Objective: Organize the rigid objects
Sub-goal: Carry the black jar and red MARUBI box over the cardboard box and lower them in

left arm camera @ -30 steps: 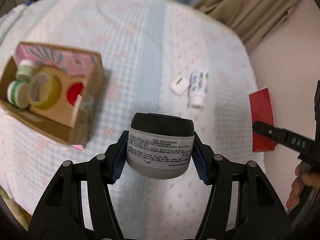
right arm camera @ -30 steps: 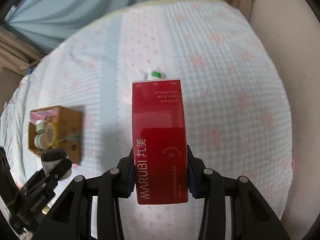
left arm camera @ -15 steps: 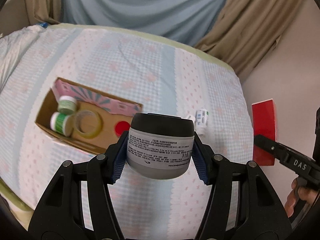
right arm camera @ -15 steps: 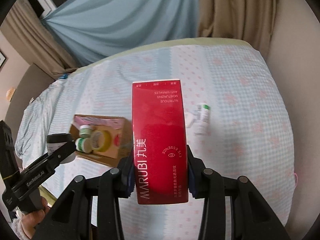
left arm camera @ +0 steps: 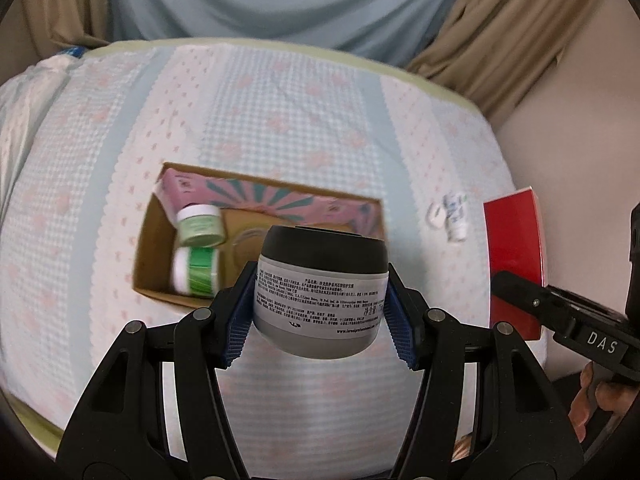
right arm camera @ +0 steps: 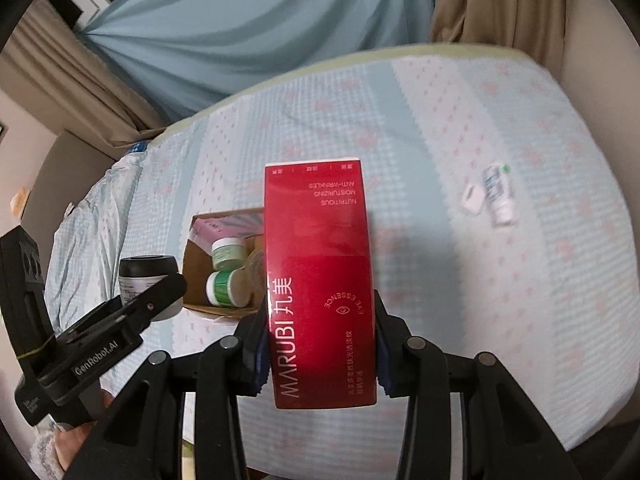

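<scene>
Left gripper (left arm camera: 320, 316), black two-finger tongs with blue ribbed pads (left arm camera: 236, 330), closed part-way on a squat grey plastic jar with a black lid and a printed white label (left arm camera: 320, 296); the pads press on the jar's two sides and the jar is carried clear of the bed, tilted with its lid away from the camera. Right gripper (right arm camera: 320, 354), of the same make, clamped narrowly on the lower half of a tall red cardboard carton lettered "MARUBI" (right arm camera: 318, 280), which stands up lengthwise between the jaws, also held in the air. Below both, a bed covered in a pale blue-and-white checked sheet with pink flecks (left arm camera: 280, 112). On the sheet lies an open brown cardboard box (left arm camera: 154, 240); the grey jar hangs in front of the box's right half in the left wrist view. In the box: a flat pink packet with a teal fan pattern (left arm camera: 248, 192) along the far wall, a small pale-green jar with a white lid (left arm camera: 200, 224), a brighter green-and-white jar (left arm camera: 196, 272) just beside it, and a roll of clear tape (right arm camera: 256, 272), partly hidden. Well apart from the box, toward the bed's right edge, a small white squeeze tube with blue print (right arm camera: 498, 196) lies beside a small white cap-like piece (right arm camera: 472, 198). Blue and tan curtains (right arm camera: 248, 32) hang behind the bed.
</scene>
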A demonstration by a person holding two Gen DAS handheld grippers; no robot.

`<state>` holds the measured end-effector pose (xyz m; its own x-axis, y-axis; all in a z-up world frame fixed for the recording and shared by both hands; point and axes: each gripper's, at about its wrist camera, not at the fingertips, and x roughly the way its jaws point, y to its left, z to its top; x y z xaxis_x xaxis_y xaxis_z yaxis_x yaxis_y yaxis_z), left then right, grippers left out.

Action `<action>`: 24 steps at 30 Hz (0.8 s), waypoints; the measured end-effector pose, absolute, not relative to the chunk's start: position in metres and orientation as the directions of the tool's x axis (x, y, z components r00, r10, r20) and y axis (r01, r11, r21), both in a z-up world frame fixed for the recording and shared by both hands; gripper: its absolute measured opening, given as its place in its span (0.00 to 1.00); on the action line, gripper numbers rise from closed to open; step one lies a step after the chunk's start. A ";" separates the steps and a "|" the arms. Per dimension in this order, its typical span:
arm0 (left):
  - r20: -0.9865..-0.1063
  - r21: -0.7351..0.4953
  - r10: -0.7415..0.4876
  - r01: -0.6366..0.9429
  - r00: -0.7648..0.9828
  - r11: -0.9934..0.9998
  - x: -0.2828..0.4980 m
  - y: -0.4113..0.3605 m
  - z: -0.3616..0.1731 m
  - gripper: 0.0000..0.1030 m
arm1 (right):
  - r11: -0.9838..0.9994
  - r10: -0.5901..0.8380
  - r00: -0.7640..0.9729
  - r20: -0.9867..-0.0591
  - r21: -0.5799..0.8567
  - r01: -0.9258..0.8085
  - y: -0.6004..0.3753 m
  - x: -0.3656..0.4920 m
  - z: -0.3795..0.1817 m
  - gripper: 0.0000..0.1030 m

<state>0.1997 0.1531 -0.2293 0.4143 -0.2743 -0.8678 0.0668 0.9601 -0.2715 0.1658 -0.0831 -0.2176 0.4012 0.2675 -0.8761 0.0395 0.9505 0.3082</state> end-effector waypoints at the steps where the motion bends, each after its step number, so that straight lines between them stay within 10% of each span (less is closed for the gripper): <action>1: -0.875 -0.268 -0.276 0.076 0.399 0.960 0.204 0.160 -0.236 0.54 | 0.950 0.266 0.390 -0.882 0.309 0.050 -0.073 0.169 -0.224 0.37; 24: -0.957 -0.259 -0.276 0.159 0.092 0.953 0.298 0.173 -0.385 0.54 | 0.936 0.301 0.129 -0.945 0.318 0.150 -0.018 0.265 -0.370 0.37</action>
